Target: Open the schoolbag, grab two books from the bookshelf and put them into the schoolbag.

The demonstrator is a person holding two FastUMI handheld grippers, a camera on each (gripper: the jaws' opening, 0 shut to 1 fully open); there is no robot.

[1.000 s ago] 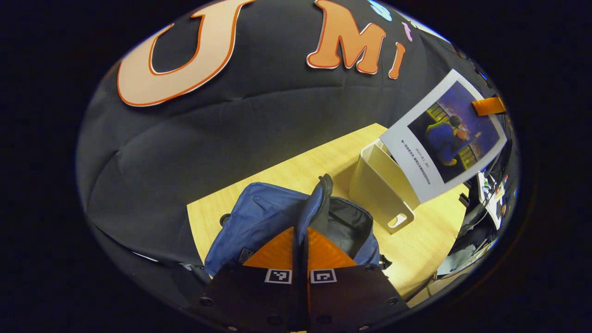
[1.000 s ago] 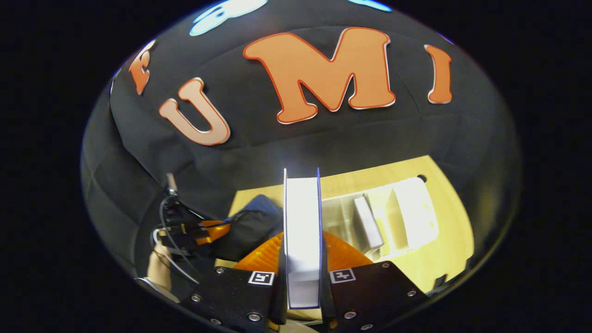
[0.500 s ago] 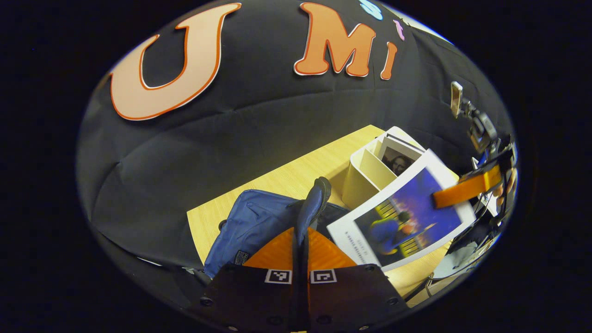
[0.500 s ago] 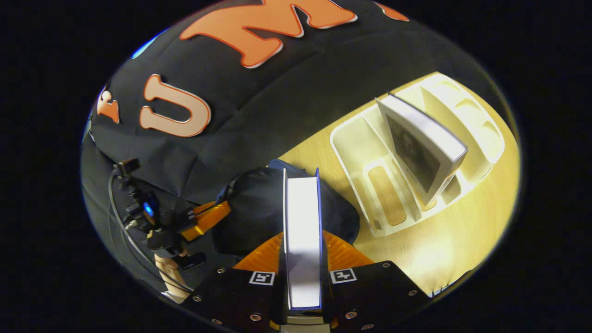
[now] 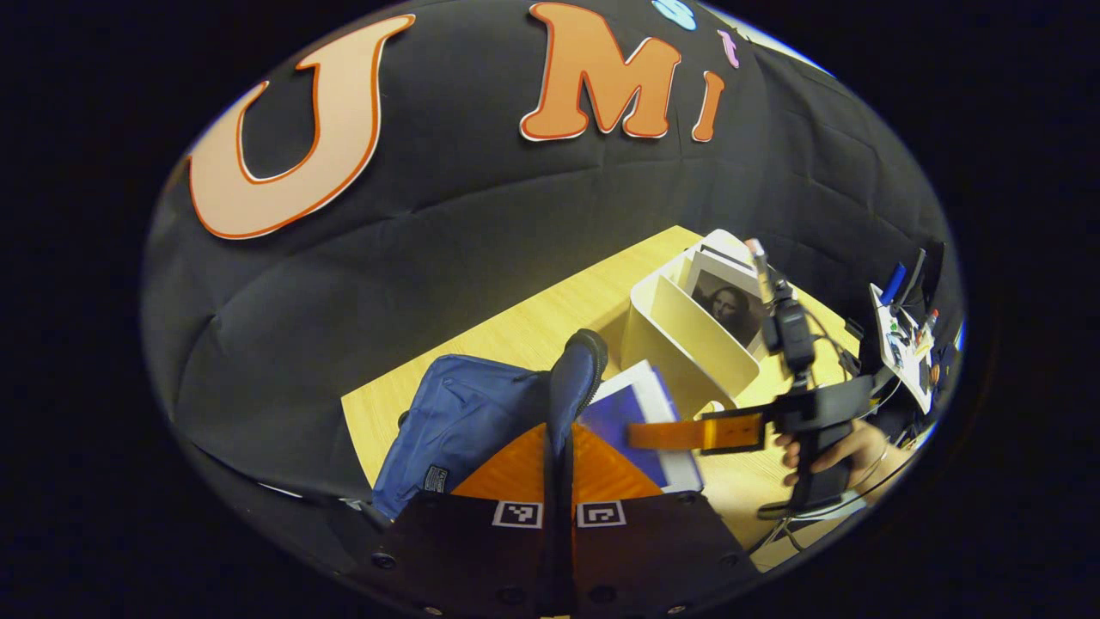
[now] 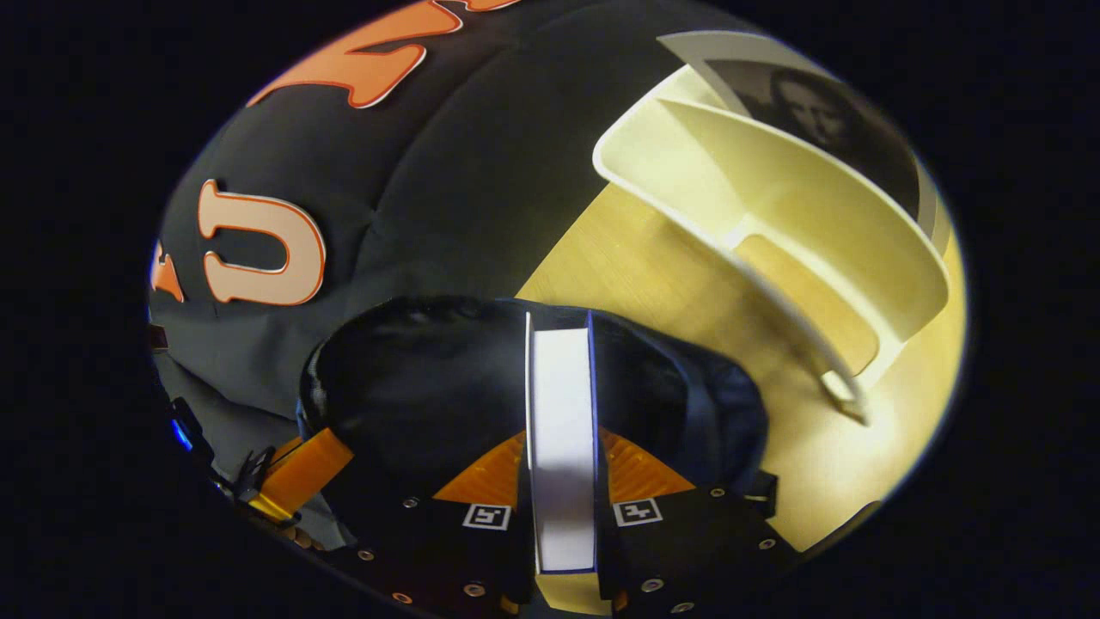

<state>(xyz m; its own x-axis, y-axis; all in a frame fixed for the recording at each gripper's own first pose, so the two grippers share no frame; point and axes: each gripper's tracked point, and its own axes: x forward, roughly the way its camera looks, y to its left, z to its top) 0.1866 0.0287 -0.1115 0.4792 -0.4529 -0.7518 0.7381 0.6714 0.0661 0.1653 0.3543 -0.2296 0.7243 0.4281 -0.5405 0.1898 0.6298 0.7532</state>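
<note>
Half a second ago the blue-covered book (image 6: 562,430) hung tilted above the schoolbag (image 5: 464,421); now it is down at the bag's mouth, its lower end inside the dark opening, and the right gripper view looks almost straight into that opening.

Both fingers of the right gripper (image 6: 563,507) press on the book's covers, one on each side, so it goes in edge-first — a narrow profile that suits a narrow opening. In the left gripper view the same gripper shows farther off, a hand (image 5: 829,451) around its handle, one finger lying flat along the book's cover.

The left gripper (image 5: 557,481) has its fingers together on the raised flap (image 5: 574,387) of the bag, holding it up and back. That seems to be why the mouth gapes wide enough for a book; how much fabric sits between the fingers I cannot tell, as they hide it.

Counted: one schoolbag on the wooden table (image 5: 516,331); one cream bookshelf (image 5: 683,340) just beside it; two books — the one going in and a portrait-covered book (image 5: 730,301) standing in the shelf's far compartment. So the first book looks nearly stowed, the second not yet fetched.
</note>
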